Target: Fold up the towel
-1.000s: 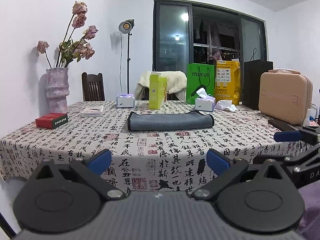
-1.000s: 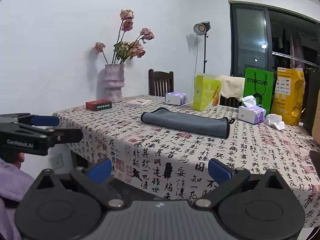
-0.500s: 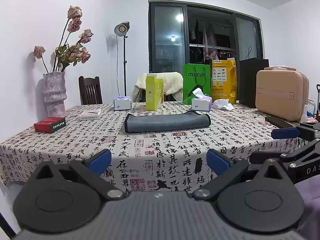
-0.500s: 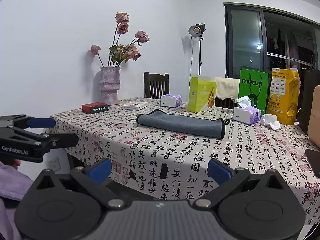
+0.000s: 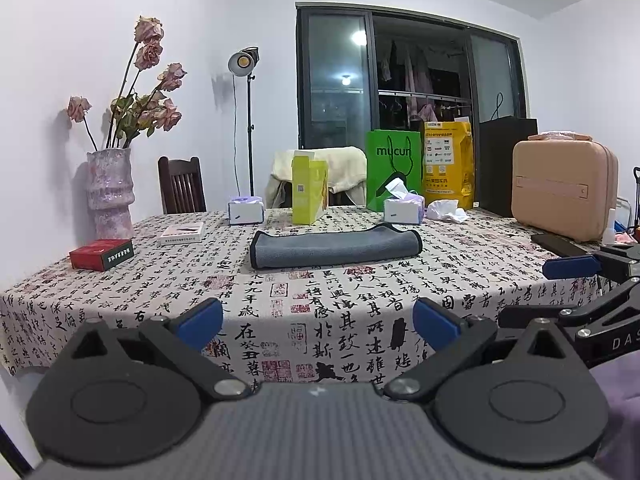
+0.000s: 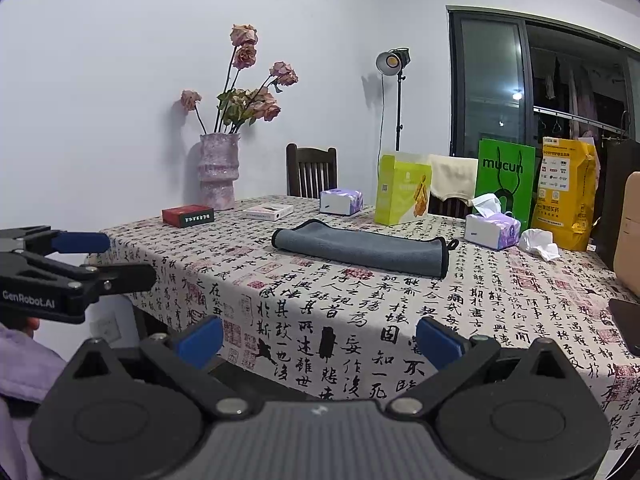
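A grey towel (image 5: 336, 249) lies folded into a long flat band on the calligraphy-print tablecloth (image 5: 320, 300), mid-table; it also shows in the right wrist view (image 6: 360, 249). My left gripper (image 5: 318, 325) is open and empty, held off the table's near edge, well short of the towel. My right gripper (image 6: 319, 337) is open and empty, also off the near edge. Each gripper shows in the other's view: the right one at the far right (image 5: 576, 276), the left one at the far left (image 6: 68, 264).
On the table: a vase of dried roses (image 5: 110, 192), a red box (image 5: 101, 255), a flat white box (image 5: 182, 234), two tissue packs (image 5: 246, 213) (image 5: 403, 210), a yellow-green carton (image 5: 309, 192), green and yellow bags (image 5: 394, 172), a tan case (image 5: 564, 194), a dark phone (image 5: 558, 245). Chairs stand behind.
Both cameras have shifted slightly, dipping then rising a little. The towel has not moved and both grippers stay open.
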`<state>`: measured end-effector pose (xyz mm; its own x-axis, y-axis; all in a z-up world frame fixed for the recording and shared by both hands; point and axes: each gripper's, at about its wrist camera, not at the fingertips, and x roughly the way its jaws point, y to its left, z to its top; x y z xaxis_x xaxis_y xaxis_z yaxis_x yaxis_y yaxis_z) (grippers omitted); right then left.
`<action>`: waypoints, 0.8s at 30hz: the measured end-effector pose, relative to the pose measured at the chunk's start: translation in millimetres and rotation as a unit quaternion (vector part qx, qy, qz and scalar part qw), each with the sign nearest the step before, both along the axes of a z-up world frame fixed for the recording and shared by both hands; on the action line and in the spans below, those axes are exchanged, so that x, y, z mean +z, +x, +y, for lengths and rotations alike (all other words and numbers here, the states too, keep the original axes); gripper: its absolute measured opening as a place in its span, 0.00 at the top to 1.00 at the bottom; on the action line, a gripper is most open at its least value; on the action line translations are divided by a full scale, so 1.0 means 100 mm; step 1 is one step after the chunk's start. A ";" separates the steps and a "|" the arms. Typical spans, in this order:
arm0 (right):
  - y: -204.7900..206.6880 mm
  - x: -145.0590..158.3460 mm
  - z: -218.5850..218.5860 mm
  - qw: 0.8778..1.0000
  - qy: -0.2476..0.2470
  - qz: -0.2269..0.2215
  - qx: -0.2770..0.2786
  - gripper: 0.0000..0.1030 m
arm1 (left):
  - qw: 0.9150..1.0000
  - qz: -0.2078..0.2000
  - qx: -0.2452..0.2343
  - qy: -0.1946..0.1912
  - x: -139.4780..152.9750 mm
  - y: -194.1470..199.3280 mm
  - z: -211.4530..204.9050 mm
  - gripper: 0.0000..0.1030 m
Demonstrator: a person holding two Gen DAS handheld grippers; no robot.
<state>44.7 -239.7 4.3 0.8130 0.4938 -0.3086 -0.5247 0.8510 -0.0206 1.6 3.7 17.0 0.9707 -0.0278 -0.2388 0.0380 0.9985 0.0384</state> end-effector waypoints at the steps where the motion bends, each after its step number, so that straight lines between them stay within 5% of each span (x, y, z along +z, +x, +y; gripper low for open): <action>1: 0.00 0.00 0.00 1.000 0.000 0.000 -0.001 0.00 | 1.000 0.000 0.000 0.000 0.00 0.00 0.00 0.00; 24: -0.02 0.00 0.00 1.000 0.000 -0.004 -0.005 0.00 | 1.000 -0.003 -0.001 0.002 0.02 0.02 0.02 0.00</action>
<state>42.9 -239.3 4.1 0.8205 0.4857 -0.3016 -0.5159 0.8563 -0.0247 3.7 5.8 18.7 0.9719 -0.0278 -0.2336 0.0389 0.9983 0.0427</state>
